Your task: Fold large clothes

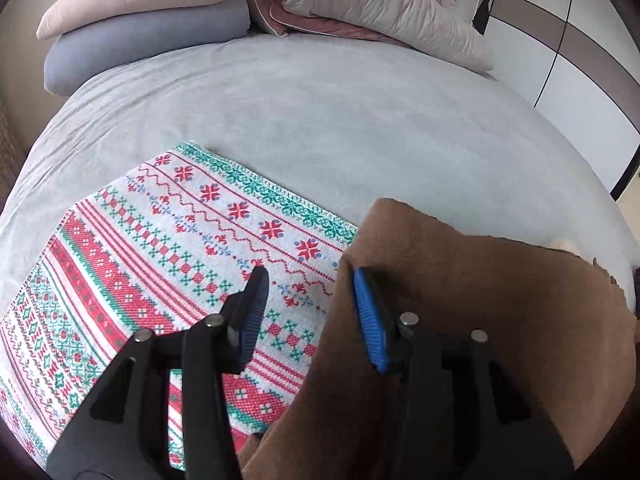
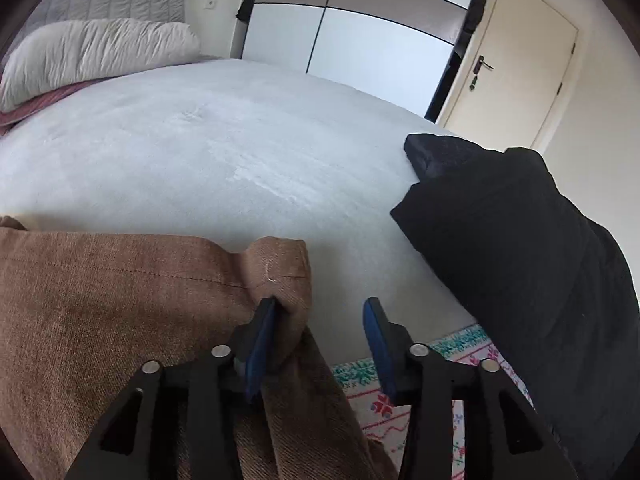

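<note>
A brown garment [image 1: 460, 280] lies over a patterned red, green and white cloth [image 1: 160, 260] on the grey bed [image 1: 320, 100]. My left gripper [image 1: 310, 280] is open, its right finger [image 1: 370, 320] against the brown garment's left edge, nothing clamped. In the right wrist view the brown garment [image 2: 120, 300] fills the lower left. My right gripper [image 2: 320, 312] is open, its left finger [image 2: 260, 344] touching the garment's folded corner, with fabric lying between the jaws.
A black garment [image 2: 520, 260] lies on the bed at the right. Pillows [image 1: 152, 12] and folded bedding [image 1: 380, 4] are stacked at the head of the bed. A wardrobe [image 2: 352, 24] and a door [image 2: 520, 60] stand beyond the bed.
</note>
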### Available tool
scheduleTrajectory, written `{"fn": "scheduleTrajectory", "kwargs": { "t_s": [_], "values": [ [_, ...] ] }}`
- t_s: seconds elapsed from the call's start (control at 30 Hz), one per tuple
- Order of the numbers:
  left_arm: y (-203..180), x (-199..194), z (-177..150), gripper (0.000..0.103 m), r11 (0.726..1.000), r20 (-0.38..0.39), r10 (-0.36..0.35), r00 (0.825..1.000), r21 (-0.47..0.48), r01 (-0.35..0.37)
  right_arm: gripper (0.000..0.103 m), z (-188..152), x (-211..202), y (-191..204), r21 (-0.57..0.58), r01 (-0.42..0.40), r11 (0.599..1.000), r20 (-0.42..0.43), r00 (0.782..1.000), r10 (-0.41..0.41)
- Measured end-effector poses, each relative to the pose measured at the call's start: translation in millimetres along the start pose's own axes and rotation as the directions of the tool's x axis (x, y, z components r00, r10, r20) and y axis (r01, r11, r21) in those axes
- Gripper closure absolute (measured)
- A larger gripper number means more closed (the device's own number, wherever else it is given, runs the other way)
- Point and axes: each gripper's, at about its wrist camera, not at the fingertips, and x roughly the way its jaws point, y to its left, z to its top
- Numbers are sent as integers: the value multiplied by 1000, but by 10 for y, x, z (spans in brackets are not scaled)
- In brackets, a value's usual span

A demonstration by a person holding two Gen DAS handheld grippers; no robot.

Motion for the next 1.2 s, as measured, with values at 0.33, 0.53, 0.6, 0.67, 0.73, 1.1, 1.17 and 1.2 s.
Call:
{"fn": "scheduleTrajectory", "kwargs": {
  "t_s": [0.33, 0.53, 0.6, 0.67, 0.73, 1.1, 1.17, 1.2],
  "values": [
    [-1264, -161, -233, 22, 961, -56, -109, 992, 249, 119, 28, -21, -869, 1671, -217, -467, 857, -50, 882, 468],
    [-538, 445, -65, 21, 989, -117, 52, 992, 146, -35, 27, 110, -95, 1082, -72, -408, 910, -119, 909, 399],
    [-244, 500, -12, 19, 989, -135, 88, 987, 126, -71, 27, 74, 298, 455, 18, -295, 955, -178, 939, 293],
    [-97, 437, 42, 20, 983, -133, 150, 980, 126, -133, 28, 0, 476, -168, 178, -173, 969, -216, 953, 210],
    [-36, 317, 86, 22, 949, -88, 279, 956, 179, -261, 26, -34, 468, -557, 255, -136, 957, -229, 953, 196],
    [-1152, -869, -798, 2, 913, -70, -149, 986, 374, 164, 20, -316, -1206, 657, -153, -463, 873, -92, 886, 454],
    [-1298, -918, -1088, 2, 898, -103, -177, 979, 391, 203, 20, -598, -1380, 989, -221, -514, 829, -124, 858, 499],
    [-1284, -883, -1196, 2, 898, -120, -172, 978, 390, 206, 20, -740, -1424, 1115, -250, -532, 809, -145, 846, 513]
  ]
}}
